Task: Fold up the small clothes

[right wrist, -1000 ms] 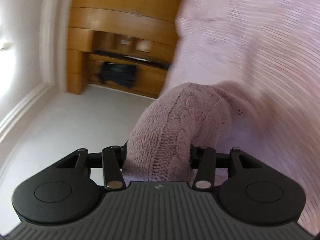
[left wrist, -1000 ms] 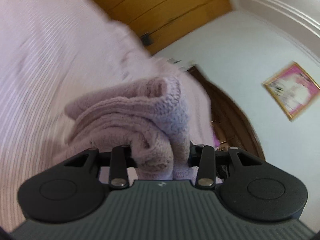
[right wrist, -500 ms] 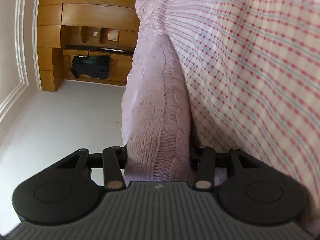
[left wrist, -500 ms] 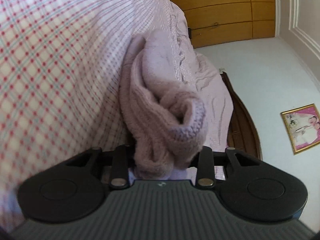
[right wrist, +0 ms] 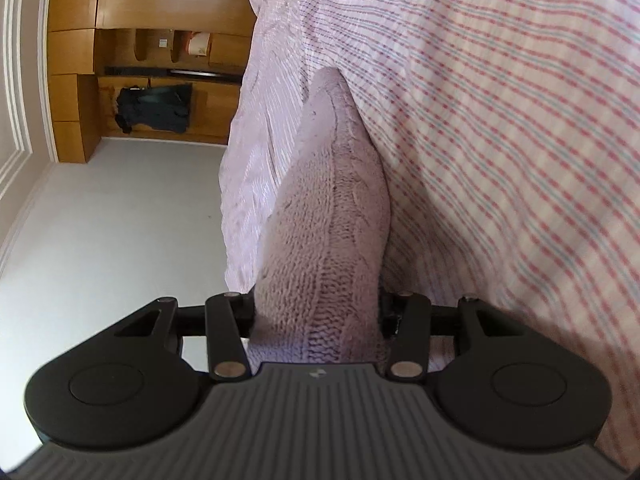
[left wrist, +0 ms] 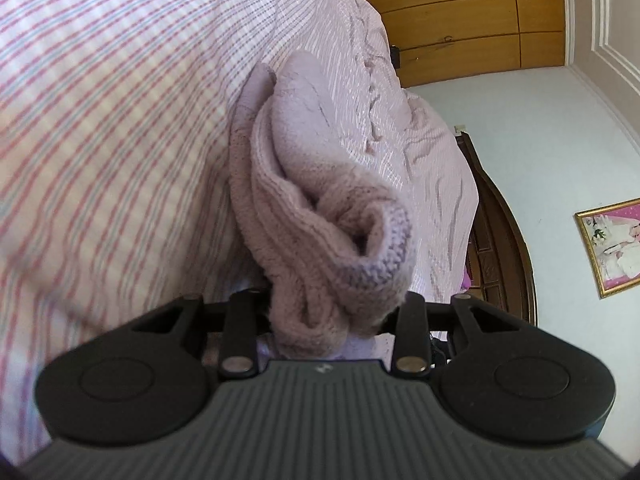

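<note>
A: Surface, room?
B: Checked bedsheet [left wrist: 120, 120], wooden wardrobe [left wrist: 460, 20], framed picture [left wrist: 612, 248].
A: Sweater?
B: Knit sweater [left wrist: 320, 232] bunched, long axis running away across the sheet; left gripper [left wrist: 328, 316] and right gripper [right wrist: 316, 320] both clamp it.

Bed [left wrist: 100, 120] was covered with a pink-and-blue checked sheet [right wrist: 500, 120]. Sheet was rumpled toward the far end near the dark wooden headboard [left wrist: 504, 232]. Pale pink knit garment [left wrist: 304, 184] lay bunched on the sheet, far part touching it.
</note>
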Tool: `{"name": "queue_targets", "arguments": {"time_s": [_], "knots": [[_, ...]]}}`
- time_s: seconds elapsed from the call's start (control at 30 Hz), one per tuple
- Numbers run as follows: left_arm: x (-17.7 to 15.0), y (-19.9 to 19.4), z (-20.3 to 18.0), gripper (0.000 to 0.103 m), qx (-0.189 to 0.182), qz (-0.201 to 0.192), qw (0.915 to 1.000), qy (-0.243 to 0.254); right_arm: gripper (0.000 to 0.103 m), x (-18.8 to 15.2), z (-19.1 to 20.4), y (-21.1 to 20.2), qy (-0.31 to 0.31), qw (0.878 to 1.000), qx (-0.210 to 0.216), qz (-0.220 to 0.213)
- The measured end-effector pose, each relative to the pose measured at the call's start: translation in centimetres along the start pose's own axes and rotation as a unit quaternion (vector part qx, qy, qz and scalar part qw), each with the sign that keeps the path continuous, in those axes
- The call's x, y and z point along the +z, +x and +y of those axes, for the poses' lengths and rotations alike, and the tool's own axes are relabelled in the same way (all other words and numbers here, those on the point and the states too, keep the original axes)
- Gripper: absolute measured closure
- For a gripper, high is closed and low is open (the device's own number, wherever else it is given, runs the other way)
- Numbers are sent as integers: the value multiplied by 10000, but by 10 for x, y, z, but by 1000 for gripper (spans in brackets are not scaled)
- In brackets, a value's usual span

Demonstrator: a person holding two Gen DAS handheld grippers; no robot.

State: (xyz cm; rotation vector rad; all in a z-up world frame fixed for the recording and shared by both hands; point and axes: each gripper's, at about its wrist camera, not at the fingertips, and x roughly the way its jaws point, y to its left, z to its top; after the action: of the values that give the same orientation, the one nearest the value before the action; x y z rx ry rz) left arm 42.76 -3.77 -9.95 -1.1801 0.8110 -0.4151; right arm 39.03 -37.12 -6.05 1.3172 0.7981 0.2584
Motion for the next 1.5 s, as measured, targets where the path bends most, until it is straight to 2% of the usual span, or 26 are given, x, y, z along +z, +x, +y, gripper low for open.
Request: {"name": "queue_targets", "arguments": {"time_s": [0.07,0.17,0.2,0.27,0.4,0.5,0.67,0.8,0.9,1.03,1.1,1.2,1.27,1.3,1.4,1.5], "knots": [[-7,-3,0,65,145,-19,9996,239,51,-9,-6,-5,17,10000,-48,-6],[-17,0,0,64,537,-53,9955,784,53,-21,-28,-3,-478,9985,-223,-128],[-18,2,3,64,536,-82,9939,964,53,-25,-34,-3,-753,9969,-69,-213],[-20,1,12,64,367,-181,9950,909,53,-27,-37,-4,-895,9956,86,-259],[-26,-11,16,64,376,-165,9941,1004,53,-23,-37,1,-878,9958,24,-266],[-22,0,13,64,300,-173,9941,1027,53,-24,-37,3,-943,9950,97,-298],[-35,-12,18,60,166,-316,9896,1392,53,-41,-35,-4,-1202,9912,150,-532],[-44,-22,13,56,245,-255,9846,1710,50,-65,-23,-14,-1735,9817,-192,-761],[-55,-40,12,56,318,-162,9812,1898,49,-77,-21,-26,-1796,9799,-303,-815],[-86,-78,12,56,536,-207,9654,2544,48,-94,-16,-56,-1950,9754,-557,-860],[-98,-99,12,51,602,-267,9605,2704,46,-104,-13,-73,-2113,9710,-794,-782],[-105,-133,9,35,529,-289,9620,2662,44,-122,-14,-98,-2349,9658,-861,-684],[-108,-152,2,21,654,-368,9602,2691,44,-132,-15,-113,-2473,9619,-943,-690],[-109,-159,-1,20,760,-424,9575,2748,43,-141,-17,-120,-2538,9596,-1029,-649],[-111,-181,-22,20,1035,-728,9416,3120,42,-161,-12,-128,-3007,9427,-1349,-522],[-112,-199,-52,20,961,-996,9247,3548,40,-179,3,-127,-3572,9191,-1567,-556]]}}
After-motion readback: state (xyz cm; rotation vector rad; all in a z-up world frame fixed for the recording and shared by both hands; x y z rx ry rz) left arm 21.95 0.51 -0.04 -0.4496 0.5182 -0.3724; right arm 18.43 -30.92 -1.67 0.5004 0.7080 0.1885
